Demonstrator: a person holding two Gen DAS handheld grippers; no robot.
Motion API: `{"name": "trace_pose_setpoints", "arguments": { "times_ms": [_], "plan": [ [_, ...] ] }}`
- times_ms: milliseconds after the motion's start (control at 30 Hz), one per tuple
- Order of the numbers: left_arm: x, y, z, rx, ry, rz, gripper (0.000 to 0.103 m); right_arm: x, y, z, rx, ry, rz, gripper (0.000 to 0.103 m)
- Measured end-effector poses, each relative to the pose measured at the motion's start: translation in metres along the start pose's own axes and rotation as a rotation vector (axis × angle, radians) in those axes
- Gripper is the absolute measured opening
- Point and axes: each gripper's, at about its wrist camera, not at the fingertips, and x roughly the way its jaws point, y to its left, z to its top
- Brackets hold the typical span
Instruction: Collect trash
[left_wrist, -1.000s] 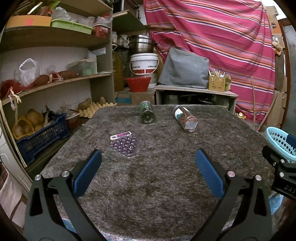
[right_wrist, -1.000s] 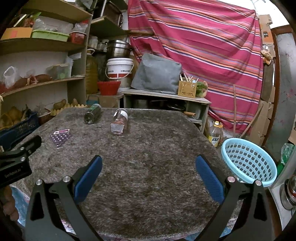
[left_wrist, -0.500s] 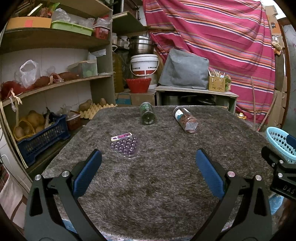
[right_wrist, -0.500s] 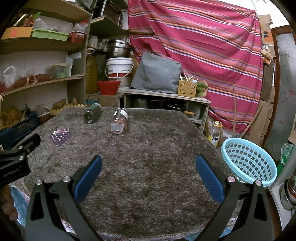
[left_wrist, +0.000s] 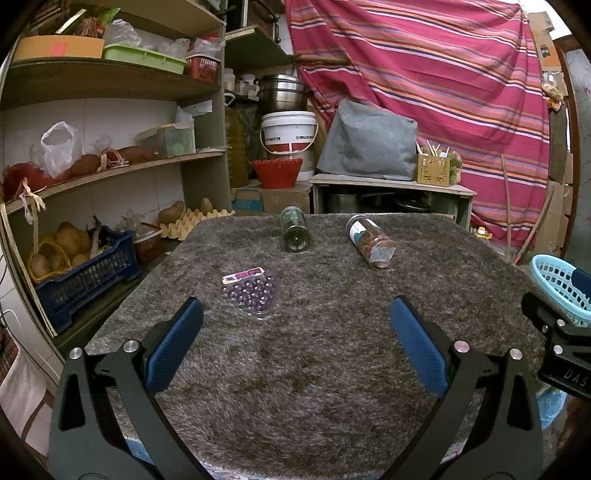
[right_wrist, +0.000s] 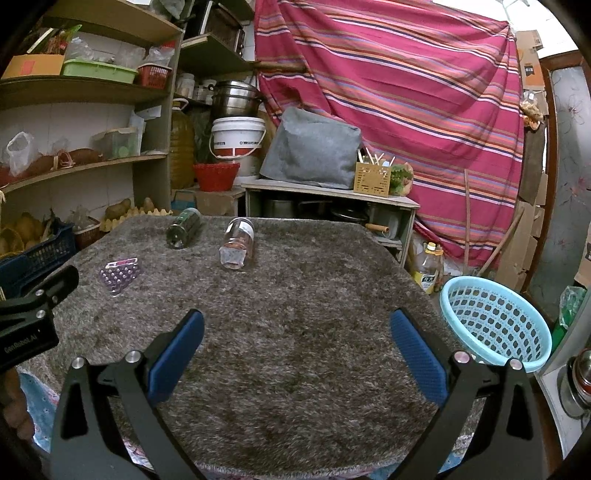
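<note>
On the grey shaggy table cover (left_wrist: 314, 354) lie three items: a clear blister pack of purple beads (left_wrist: 252, 291) (right_wrist: 120, 274), a dark green jar (left_wrist: 294, 233) (right_wrist: 183, 228) on its side, and a clear jar with brown contents (left_wrist: 370, 246) (right_wrist: 238, 248) on its side. A light blue basket (right_wrist: 493, 323) (left_wrist: 561, 290) stands off the table's right edge. My left gripper (left_wrist: 295, 332) is open, low over the near table, with the blister pack just ahead of its left finger. My right gripper (right_wrist: 295, 334) is open and holds nothing.
Wooden shelves (left_wrist: 99, 173) with bags, boxes and a blue crate (left_wrist: 83, 277) of produce line the left. Behind the table stand a low wooden stand (left_wrist: 391, 188), a white bucket (left_wrist: 290, 134), a red bowl (left_wrist: 276, 173) and a striped cloth (left_wrist: 443, 92). A yellow-capped bottle (right_wrist: 426, 267) stands on the floor.
Both views have shifted only slightly; the left gripper has edged a little nearer the blister pack. Both grippers stay open.
</note>
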Motion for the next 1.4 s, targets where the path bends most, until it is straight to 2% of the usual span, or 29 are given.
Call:
{"name": "trace_pose_setpoints", "arguments": {
  "times_ms": [1400],
  "plan": [
    [-0.0002,-0.0003,-0.0012,0.001,-0.001,0.000,0.098,-0.0009,0.0027,0.0023,-0.001,-0.005,-0.001,0.099]
  ]
}}
